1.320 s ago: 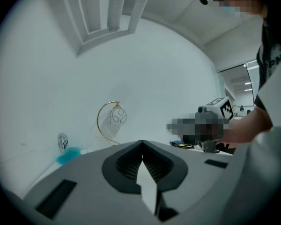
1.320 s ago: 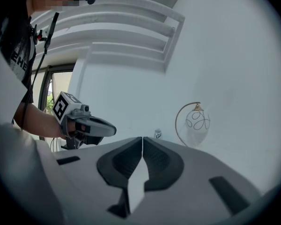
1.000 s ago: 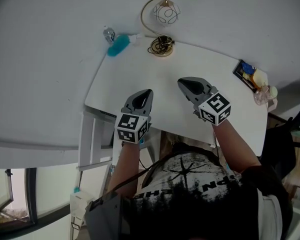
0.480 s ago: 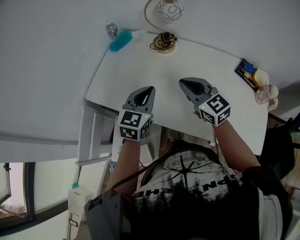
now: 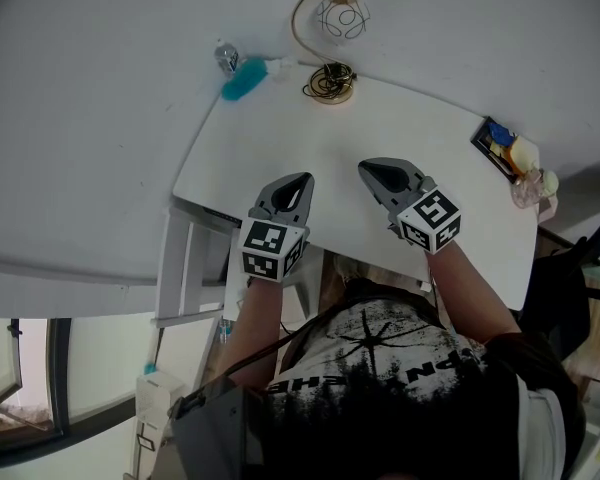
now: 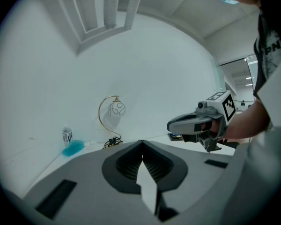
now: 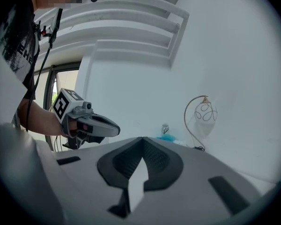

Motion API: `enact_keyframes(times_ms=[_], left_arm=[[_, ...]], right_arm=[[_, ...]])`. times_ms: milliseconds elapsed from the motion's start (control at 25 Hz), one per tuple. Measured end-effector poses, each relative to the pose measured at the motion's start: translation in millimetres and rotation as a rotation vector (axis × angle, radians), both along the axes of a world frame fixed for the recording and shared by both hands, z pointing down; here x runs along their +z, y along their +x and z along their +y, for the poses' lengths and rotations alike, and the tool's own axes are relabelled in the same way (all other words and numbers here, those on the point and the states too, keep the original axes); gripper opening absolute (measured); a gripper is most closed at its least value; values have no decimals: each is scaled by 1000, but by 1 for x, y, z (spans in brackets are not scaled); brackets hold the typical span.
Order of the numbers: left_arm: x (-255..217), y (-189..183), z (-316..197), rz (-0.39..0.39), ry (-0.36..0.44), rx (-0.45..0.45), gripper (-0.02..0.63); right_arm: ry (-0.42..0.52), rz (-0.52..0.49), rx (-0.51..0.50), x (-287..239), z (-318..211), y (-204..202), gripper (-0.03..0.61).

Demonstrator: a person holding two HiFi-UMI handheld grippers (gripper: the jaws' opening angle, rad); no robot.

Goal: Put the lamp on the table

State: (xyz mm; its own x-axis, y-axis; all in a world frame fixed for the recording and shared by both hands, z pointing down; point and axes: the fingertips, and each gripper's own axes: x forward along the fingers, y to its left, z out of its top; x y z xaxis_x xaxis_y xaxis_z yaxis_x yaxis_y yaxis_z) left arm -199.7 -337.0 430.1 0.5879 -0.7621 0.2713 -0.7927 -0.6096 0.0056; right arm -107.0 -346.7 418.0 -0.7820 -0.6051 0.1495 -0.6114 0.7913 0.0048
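The lamp has a gold arc stem, a wire globe shade and a round base with coiled cord. It stands at the far edge of the white table, close to the wall. It also shows in the left gripper view as the lamp and in the right gripper view as the lamp. My left gripper and right gripper hover side by side over the table's near half, well short of the lamp. Both are shut with nothing between the jaws. Each gripper view shows the other gripper beside its own jaws.
A teal object and a small bottle lie at the table's far left corner. A dark tray with small items and a clear glass piece sit at the right edge. A white frame stands below the table's left side.
The head view has shifted slightly. Both grippers stay in about the same place over the table, still shut and empty.
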Motion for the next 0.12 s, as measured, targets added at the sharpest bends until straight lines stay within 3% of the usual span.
enact_keyframes(times_ms=[120], left_arm=[[0, 1, 2, -2, -1, -1, 14]], right_arm=[[2, 1, -1, 0, 1, 1, 18]])
